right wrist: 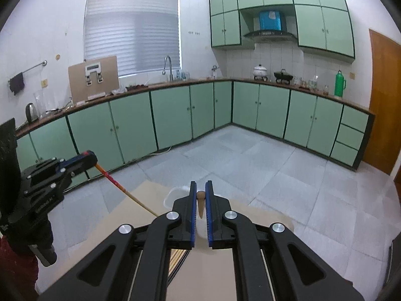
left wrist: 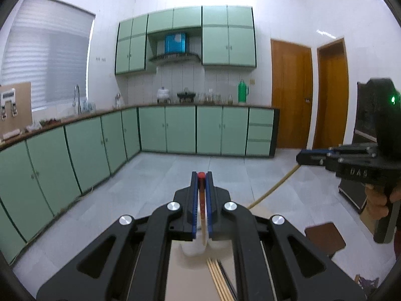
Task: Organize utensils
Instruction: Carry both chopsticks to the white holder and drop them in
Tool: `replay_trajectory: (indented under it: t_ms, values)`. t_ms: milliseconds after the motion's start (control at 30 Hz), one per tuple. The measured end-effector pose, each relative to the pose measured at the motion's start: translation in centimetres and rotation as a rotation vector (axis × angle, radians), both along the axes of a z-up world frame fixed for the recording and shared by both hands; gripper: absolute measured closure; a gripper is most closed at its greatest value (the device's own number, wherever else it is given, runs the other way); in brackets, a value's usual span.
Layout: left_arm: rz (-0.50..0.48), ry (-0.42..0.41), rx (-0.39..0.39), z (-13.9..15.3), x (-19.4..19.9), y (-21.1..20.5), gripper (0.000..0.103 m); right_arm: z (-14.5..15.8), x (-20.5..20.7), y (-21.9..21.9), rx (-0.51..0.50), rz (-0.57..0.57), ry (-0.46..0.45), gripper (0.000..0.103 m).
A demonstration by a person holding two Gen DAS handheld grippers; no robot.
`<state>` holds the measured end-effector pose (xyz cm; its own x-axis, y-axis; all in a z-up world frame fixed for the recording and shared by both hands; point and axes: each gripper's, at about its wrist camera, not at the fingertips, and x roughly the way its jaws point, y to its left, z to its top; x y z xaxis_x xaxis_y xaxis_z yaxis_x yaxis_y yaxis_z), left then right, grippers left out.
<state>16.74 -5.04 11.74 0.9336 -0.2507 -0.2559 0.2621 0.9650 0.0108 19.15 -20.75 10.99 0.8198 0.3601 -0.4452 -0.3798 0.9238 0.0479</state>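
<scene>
Both hand-held grippers raised above the tabletop (right wrist: 140, 200), each pinching one chopstick.

Left to right: left hand-held gripper (left wrist: 201, 175) is pressed together on a red-capped chopstick (left wrist: 202, 215) that slants down from its fingertips toward a white cup (left wrist: 193, 248) on the tabletop. Right hand-held gripper (right wrist: 201, 193) is closed on a plain wooden chopstick (right wrist: 201, 204), blunt brown end between the fingers, tapered end pointing down over the cup. More chopsticks (left wrist: 219, 279) lie flat on the tabletop just beside the cup. Behind: green cabinets (right wrist: 175, 115) and grey tiled floor (right wrist: 250, 155).
</scene>
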Motion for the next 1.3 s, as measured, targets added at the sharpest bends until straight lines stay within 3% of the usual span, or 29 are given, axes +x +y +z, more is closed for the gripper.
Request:
replay_trajectory:
  t_ms: [200, 467, 700, 767, 867, 933, 1067, 1133, 1300]
  values:
    - [0.022, -0.046, 0.004, 1.1, 3.3, -1.8, 0.099, 0.1, 2.7, 0.4, -0.022, -0.041, -0.003, 0.096]
    - [0.054, 0.062, 0.046, -2.8, 10.5, -3.3, 0.098, -3.1, 8.2, 2.3, -0.096, -0.063, 0.092, 0.097]
    - [0.059, 0.159, 0.057, -5.1, 14.3, -2.8, 0.097, -5.5, 11.0, 2.7, -0.084, -0.058, 0.165, 0.096]
    - [0.061, 0.174, 0.059, -5.5, 14.4, -2.3, 0.096, -5.9, 11.1, 2.2, -0.06, -0.053, 0.172, 0.094]
    - [0.064, 0.176, 0.056, -5.8, 13.8, -1.6, 0.089, -5.9, 10.3, 1.7, -0.031, -0.065, 0.165, 0.082]
    - [0.067, 0.166, 0.045, -5.8, 12.7, -1.0, 0.078, -5.9, 9.1, 0.8, -0.009, -0.082, 0.144, 0.071]
    - [0.074, 0.15, 0.022, -6.1, 9.4, 0.2, 0.073, -6.3, 6.0, -0.4, -0.006, -0.113, 0.096, 0.06]
    - [0.074, 0.15, 0.014, -6.6, 7.7, 0.6, 0.067, -7.2, 4.0, -0.8, 0.001, -0.119, 0.092, 0.052]
    - [0.069, 0.222, 0.016, -10.3, 3.2, 1.2, 0.061, -10.7, -0.1, -0.9, 0.017, -0.127, 0.12, 0.043]
